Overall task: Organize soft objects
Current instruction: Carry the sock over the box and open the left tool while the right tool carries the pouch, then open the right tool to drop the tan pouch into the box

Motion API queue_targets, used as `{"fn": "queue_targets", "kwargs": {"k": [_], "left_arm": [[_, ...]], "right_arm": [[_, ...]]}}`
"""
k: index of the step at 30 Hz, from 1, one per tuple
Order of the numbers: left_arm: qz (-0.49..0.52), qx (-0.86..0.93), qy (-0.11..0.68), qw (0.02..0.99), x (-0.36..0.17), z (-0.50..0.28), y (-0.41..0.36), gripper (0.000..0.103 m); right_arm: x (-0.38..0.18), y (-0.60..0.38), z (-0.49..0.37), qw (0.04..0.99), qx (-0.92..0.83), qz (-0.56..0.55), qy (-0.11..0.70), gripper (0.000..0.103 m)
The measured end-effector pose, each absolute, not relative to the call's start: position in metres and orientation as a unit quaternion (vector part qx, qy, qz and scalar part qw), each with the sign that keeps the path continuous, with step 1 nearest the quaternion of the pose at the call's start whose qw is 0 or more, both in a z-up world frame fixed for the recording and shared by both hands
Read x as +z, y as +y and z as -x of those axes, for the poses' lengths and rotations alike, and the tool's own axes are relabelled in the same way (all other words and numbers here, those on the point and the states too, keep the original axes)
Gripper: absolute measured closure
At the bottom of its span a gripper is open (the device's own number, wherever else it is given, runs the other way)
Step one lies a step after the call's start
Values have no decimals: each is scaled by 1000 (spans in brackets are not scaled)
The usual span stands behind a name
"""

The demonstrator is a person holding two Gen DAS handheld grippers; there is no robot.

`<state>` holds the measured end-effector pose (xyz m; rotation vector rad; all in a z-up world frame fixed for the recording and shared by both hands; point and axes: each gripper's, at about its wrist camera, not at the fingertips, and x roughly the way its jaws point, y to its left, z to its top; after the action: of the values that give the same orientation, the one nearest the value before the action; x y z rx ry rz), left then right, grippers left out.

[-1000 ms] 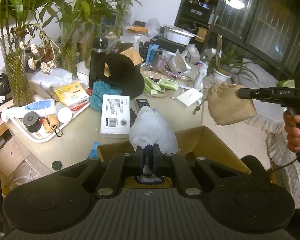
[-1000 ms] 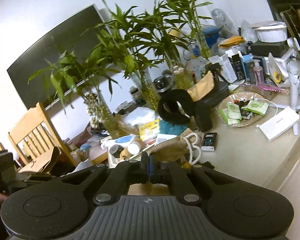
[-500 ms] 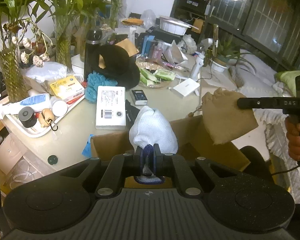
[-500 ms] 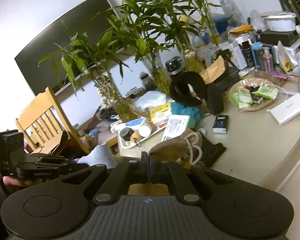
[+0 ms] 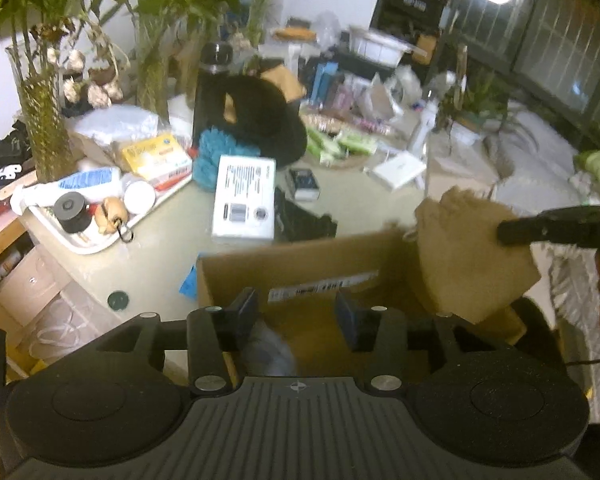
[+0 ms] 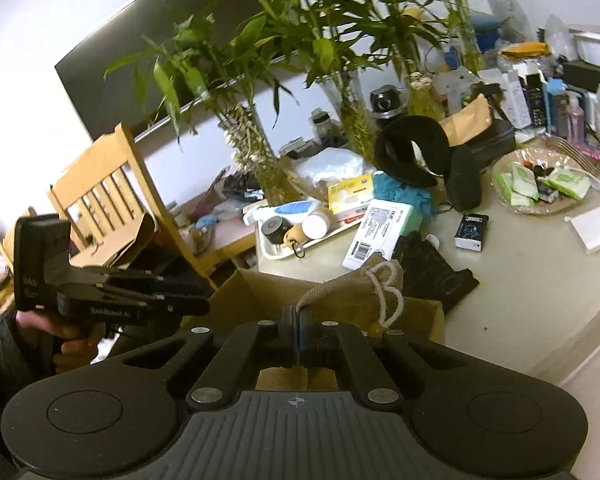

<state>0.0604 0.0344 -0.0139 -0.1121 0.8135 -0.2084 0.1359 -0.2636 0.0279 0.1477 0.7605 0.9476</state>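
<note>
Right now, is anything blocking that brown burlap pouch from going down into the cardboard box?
Nothing visible does. The right gripper holds the burlap pouch over the open cardboard box; the left gripper, open, hangs over the box's other side.

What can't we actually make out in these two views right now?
- Bottom of the cardboard box: left wrist view, hidden behind the open left tongs. The pale cloth between them is a smear.
- Lower part of the burlap pouch: right wrist view, hidden by the right tongs shut on it.
- Text on the white box: left wrist view, blurred.
- The person: both views, cut off by the edges.
</note>
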Motion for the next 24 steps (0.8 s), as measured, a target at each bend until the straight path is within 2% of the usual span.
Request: {"fn": "queue_targets", "kwargs": {"k": [8,21,23,24], "left_arm": [[81,-103,359,924,-2,-49,39,60],[97,-88,331,935,12,-42,44,60],[98,-85,331,935,13,-40,44,60],[99,-85,331,935,13,-40,44,60]], "right_arm": [[23,-239,-140,797,464,-17,387,99],[-2,-200,-159,757,485,4,437,98],[-8,-198,-162,765,459,25,451,83],[-10,-198,-163,772,444,35,454,65]]}}
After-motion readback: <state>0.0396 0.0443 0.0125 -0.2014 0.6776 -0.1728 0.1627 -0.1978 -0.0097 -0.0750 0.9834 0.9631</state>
